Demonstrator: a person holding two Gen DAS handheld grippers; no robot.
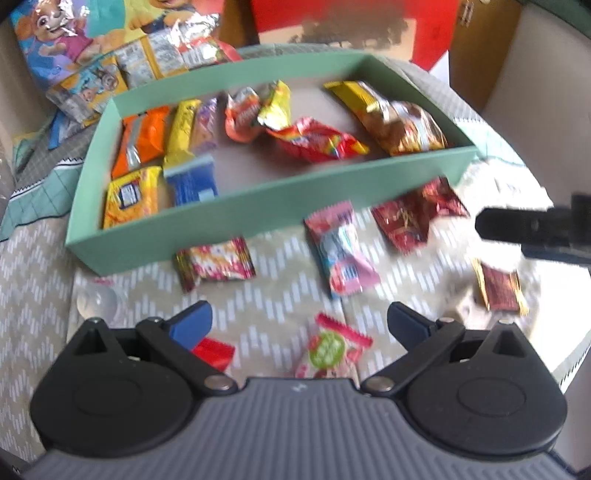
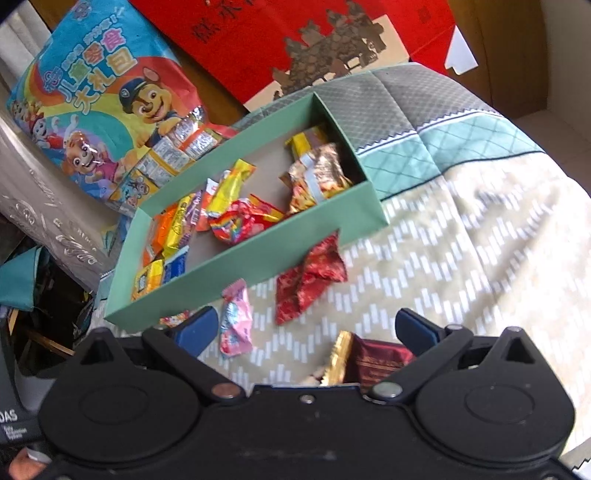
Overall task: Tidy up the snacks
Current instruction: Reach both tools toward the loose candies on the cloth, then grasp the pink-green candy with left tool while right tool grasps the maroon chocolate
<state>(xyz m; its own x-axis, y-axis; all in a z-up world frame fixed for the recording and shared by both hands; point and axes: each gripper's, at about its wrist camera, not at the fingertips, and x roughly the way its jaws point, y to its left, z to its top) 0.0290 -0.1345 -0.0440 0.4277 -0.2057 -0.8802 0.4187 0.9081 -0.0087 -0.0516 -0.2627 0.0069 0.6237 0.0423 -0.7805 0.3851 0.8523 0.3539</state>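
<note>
A shallow green box [image 1: 229, 218] lies on the patterned cover and holds several wrapped snacks: orange, yellow and blue packets at its left end, red and gold ones toward the right. Loose snacks lie in front of it: a pink-white packet [image 1: 216, 264], a pink packet [image 1: 341, 251], a crumpled dark red packet [image 1: 413, 218] and a maroon-gold packet [image 1: 500, 286]. My left gripper [image 1: 299, 325] is open just above a pink-green candy packet [image 1: 332, 349], holding nothing. My right gripper [image 2: 306, 328] is open over the maroon-gold packet [image 2: 369, 360], with the pink packet [image 2: 236, 321] near its left finger.
A big cartoon snack bag [image 2: 99, 103] spills small packets behind the box. A red carton [image 2: 295, 33] stands at the back, and a grey embossed box [image 2: 44, 206] at the left. A small red packet [image 1: 214, 352] lies under my left finger. The cover [image 2: 461, 258] stretches right.
</note>
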